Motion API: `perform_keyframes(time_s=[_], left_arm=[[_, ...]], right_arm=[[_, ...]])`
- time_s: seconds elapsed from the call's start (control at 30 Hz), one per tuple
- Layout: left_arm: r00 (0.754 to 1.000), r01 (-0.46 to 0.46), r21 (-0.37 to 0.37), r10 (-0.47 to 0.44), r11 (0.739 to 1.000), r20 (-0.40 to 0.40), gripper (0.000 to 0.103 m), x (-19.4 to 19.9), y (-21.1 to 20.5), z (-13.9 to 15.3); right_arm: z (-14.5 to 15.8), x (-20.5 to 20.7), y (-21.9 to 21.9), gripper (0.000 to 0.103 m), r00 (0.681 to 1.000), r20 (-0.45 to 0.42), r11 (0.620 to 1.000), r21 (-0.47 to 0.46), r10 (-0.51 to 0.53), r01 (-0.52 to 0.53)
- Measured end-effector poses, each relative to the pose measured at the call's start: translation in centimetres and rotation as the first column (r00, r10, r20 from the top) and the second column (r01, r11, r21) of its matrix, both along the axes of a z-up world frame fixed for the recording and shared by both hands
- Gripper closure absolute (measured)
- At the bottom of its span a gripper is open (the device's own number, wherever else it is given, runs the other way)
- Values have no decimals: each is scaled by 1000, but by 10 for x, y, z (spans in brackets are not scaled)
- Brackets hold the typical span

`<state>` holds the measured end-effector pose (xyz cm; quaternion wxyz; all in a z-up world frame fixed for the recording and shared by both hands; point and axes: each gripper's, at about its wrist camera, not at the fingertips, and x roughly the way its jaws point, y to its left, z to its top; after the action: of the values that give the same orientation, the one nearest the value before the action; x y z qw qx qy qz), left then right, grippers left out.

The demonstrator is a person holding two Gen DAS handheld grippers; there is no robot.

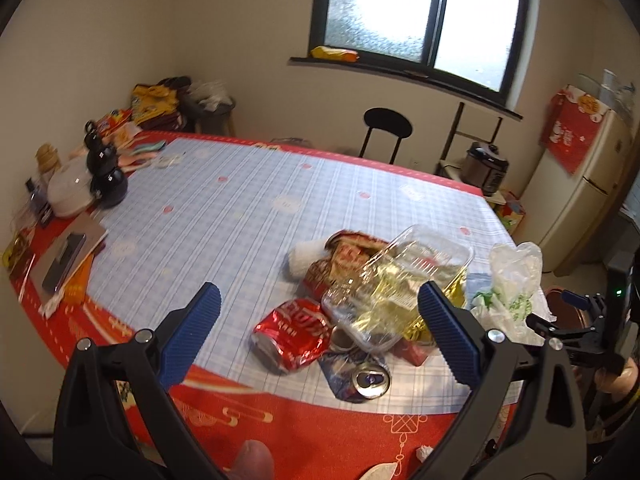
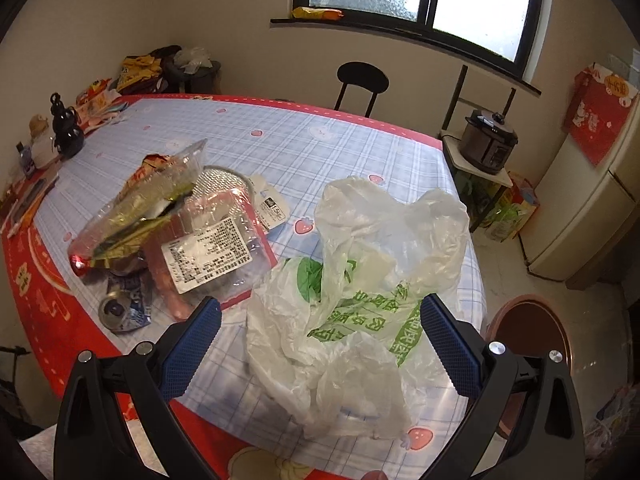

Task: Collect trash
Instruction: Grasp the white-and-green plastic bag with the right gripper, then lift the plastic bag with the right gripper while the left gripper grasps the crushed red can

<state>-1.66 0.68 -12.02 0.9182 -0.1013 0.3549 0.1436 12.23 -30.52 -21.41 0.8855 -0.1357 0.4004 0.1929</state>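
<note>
A pile of trash lies near the table's front edge. It holds a crushed red can [image 1: 294, 330], a crushed blue can [image 1: 360, 376], a clear plastic clamshell box [image 1: 396, 280] with gold wrappers, and red snack bags [image 1: 348, 252]. My left gripper [image 1: 320, 336] is open just above and in front of the pile. A white plastic bag with green print [image 2: 360, 280] lies crumpled at the table's right front corner. My right gripper [image 2: 318, 340] is open with its fingers on either side of the bag. The pile also shows in the right wrist view, with a labelled clear tray [image 2: 212, 252] and the blue can [image 2: 124, 308].
The table [image 1: 224, 200] has a blue checked cloth with a red border. At its far left stand a black gourd-shaped bottle [image 1: 102, 168], a white lidded bowl [image 1: 70, 192], a phone on papers [image 1: 64, 260]. A black chair [image 1: 386, 128], a rice cooker [image 2: 490, 140], a fridge [image 2: 588, 208] and a brown bin [image 2: 532, 344] stand around.
</note>
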Motion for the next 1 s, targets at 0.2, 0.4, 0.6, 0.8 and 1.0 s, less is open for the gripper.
perform_keyframes(time_s=[0.2,0.4,0.6,0.8,1.0], left_arm=[[999,-36,-6,36,999,-2,6,-12,20,-14],[999,-47,-59,47,997,-4,6,-1,40,-21],[999,-50,-116,48,992,-18,6,3,65,-36],[998,-60,-149,57,987,-23,6,7,89,-47],[998,-60,-156,59,986,-9,10,11,113,-48]], right_arm=[[-38,27,8,5,997,-9,997,14,-79,79],[-94,46,11,5,949,-247,981,-45,-195,189],[-119,50,2,18,883,-391,954,34,-260,296],[-113,48,21,50,884,-401,958,48,-240,282],[-99,42,28,68,882,-394,950,61,-259,306]])
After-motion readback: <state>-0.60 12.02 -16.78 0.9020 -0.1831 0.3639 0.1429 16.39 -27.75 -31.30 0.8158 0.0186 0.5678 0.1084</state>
